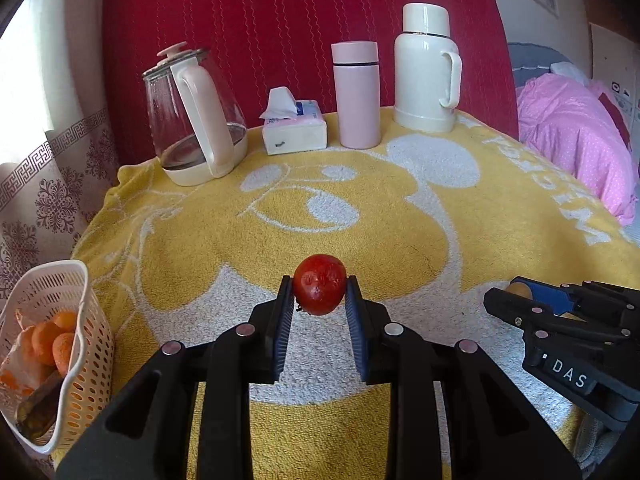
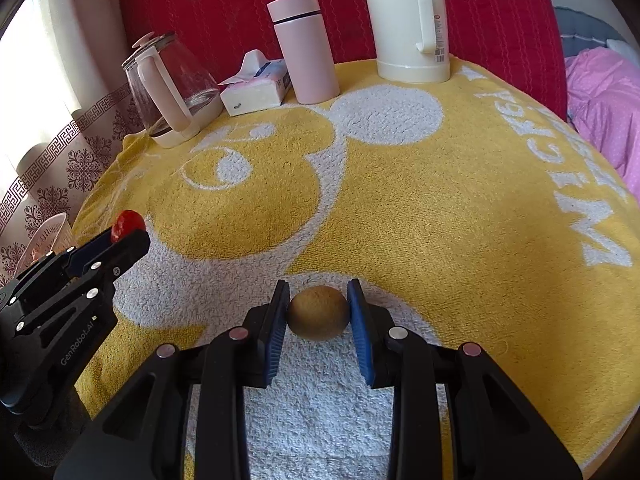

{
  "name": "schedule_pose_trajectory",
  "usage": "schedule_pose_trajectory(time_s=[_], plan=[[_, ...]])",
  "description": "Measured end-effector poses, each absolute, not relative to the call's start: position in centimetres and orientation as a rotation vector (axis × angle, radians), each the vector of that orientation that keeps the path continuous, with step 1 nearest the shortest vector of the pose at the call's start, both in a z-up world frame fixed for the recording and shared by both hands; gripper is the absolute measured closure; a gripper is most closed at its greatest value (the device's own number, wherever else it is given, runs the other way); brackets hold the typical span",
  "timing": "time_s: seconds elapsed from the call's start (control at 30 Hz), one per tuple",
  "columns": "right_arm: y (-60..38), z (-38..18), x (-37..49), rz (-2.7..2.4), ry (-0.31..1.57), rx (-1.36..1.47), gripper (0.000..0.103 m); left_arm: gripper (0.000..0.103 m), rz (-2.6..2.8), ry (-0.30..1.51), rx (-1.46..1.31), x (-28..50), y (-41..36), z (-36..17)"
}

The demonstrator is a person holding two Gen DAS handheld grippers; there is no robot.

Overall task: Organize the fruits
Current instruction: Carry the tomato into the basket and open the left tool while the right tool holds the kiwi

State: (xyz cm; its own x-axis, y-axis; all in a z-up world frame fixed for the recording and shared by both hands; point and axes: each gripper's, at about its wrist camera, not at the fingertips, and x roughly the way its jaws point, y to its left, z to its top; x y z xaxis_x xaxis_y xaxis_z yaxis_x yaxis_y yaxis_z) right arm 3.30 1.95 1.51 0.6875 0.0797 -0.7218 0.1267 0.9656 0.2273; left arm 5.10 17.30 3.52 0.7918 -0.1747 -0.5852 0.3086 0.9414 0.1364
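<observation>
The red fruit (image 1: 320,285) sits pinched between the two pads of the left hand-held gripper (image 1: 320,294), right at the fingertips and lifted clear of the yellow towel (image 1: 360,208) that covers the table, while the brown fruit (image 2: 318,313) (a kiwi, by its fuzzy skin) is clamped the same way in the right hand-held gripper (image 2: 319,312), low over the white patch of the towel. Both grips look shallow: each fruit is round and held only by the outer ends of the pads, so a quick swing or a slackened squeeze could let it roll out forward and drop, and the red one has soft, wrinkled skin that a harder squeeze might bruise or split. The white basket (image 1: 86,320) stands at the left edge of the table, well apart from both fruits, with oranges (image 1: 54,340) already inside; its rim is high and the basket sits right by the edge, so a careless approach could knock or tip it. At the back stand a glass kettle (image 1: 192,120), a tissue pack (image 1: 294,128), a pink flask (image 1: 357,96) and a white thermos (image 1: 425,68), all far from the action.
</observation>
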Motion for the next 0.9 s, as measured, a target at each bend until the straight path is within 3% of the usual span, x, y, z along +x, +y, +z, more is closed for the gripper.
schedule_pose_trajectory(time_s=[0.9], plan=[[2.5, 1.8, 3.2, -0.033, 0.807, 0.233, 0.073, 0.076, -0.126, 0.500, 0.165, 2.9, 21.2, 6.6]])
